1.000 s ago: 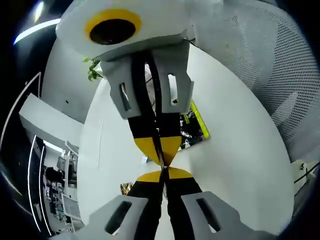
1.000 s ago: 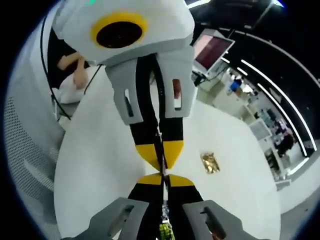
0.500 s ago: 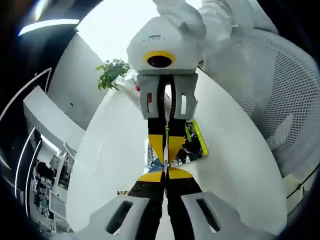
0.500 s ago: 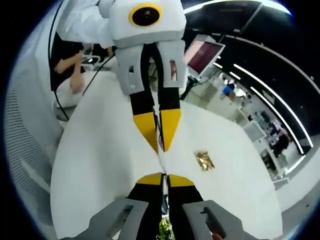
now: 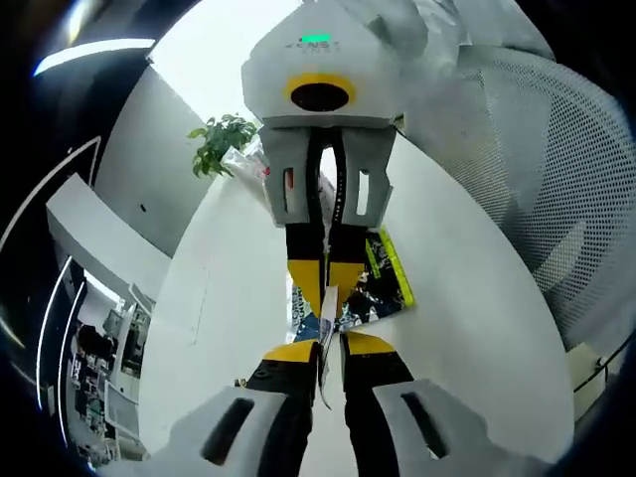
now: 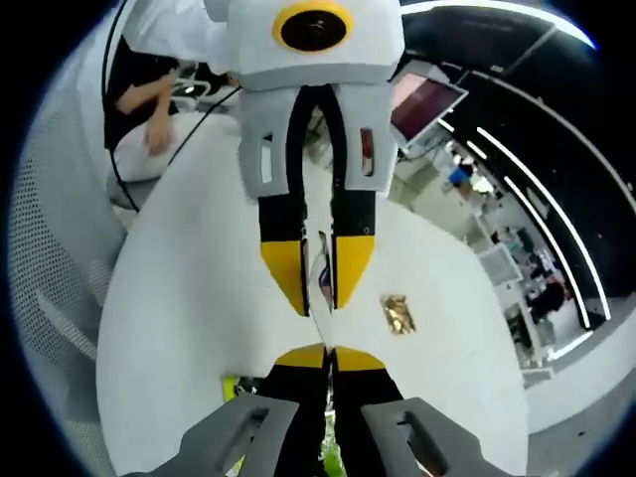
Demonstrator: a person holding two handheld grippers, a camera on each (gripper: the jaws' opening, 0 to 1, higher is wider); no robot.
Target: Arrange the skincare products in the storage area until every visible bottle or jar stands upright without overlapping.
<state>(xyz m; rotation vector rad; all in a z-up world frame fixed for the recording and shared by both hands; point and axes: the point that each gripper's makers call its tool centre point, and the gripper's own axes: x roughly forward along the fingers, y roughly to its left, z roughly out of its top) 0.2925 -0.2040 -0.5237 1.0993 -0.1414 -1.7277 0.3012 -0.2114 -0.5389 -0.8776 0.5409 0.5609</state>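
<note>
Left gripper: the left gripper [image 5: 330, 350] rises from the bottom of its own view, its yellow-tipped jaws a narrow gap apart.
Right gripper: the right gripper [image 6: 324, 356] has its jaws pressed tip to tip in its own view, nose to nose with the left one.
Between them: a thin pale strip [image 6: 321, 270] runs from the right tips up into the gap of the left jaws; whether either pair pinches it cannot be told.
Left gripper view alone: a storage box [image 5: 393, 263] with a yellow-green edge lies flat on the white worktop [image 5: 477, 328] just behind the meeting tips. Its dark contents are too small to read as bottles or jars. A potted plant [image 5: 224, 144] stands at the far end and a white mesh chair [image 5: 566, 149] flanks the right.
Right gripper view alone: a gold sachet [image 6: 399, 313] lies flat on the worktop, to the right of the tips and apart from them. A person's hand [image 6: 154, 134] rests at the far left, and a lit monitor [image 6: 427, 94] stands beyond the far edge.
Edges and room: the round worktop lies bare on both sides of the grippers. Its curved edge runs close by the chair.
</note>
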